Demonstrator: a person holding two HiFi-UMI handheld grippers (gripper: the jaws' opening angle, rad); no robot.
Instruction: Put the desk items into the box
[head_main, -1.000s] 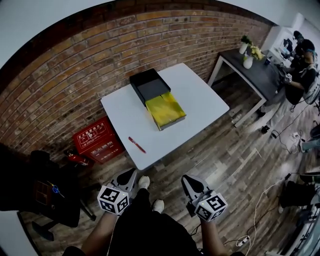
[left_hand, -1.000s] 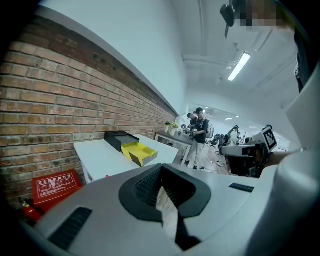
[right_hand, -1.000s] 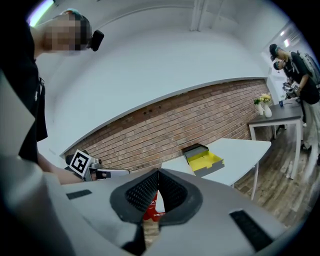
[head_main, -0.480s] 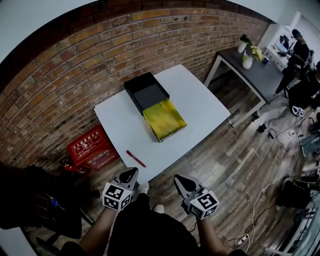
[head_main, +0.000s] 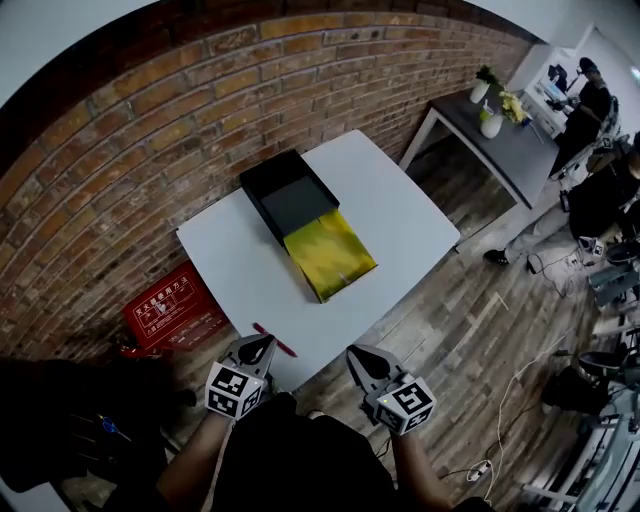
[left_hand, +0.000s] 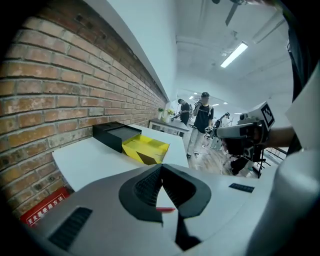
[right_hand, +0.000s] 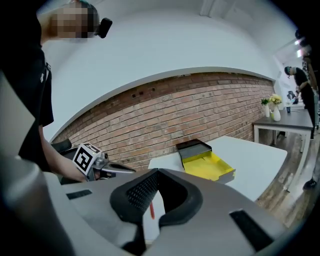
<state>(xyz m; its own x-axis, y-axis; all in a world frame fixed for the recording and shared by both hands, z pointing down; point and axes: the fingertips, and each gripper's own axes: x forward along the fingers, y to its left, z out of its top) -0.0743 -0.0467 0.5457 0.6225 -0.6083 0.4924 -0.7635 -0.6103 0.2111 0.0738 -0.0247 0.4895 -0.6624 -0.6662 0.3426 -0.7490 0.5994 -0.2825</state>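
A white table (head_main: 400, 215) carries a yellow open box (head_main: 330, 255) with a black box part (head_main: 285, 190) butted against its far end. A red pen (head_main: 283, 347) lies near the table's front edge. My left gripper (head_main: 262, 343) is shut and empty, its tip just over the pen's near end. My right gripper (head_main: 355, 355) is also shut and empty, off the table's front edge to the right of the pen. In the left gripper view the pen (left_hand: 166, 209) shows below the closed jaws (left_hand: 161, 167), with the box (left_hand: 145, 150) beyond. The right gripper view shows the pen (right_hand: 151, 210) and box (right_hand: 207, 165).
A brick wall (head_main: 180, 110) runs behind the table. A red case (head_main: 170, 305) sits on the wooden floor at the left. A dark side table (head_main: 510, 140) with vases stands at the right. People (head_main: 590, 190) and cables are at the far right. A black chair (head_main: 60, 430) is lower left.
The table has come closer to me. Both grippers have moved forward to its front edge, and the left one now reaches the red pen.
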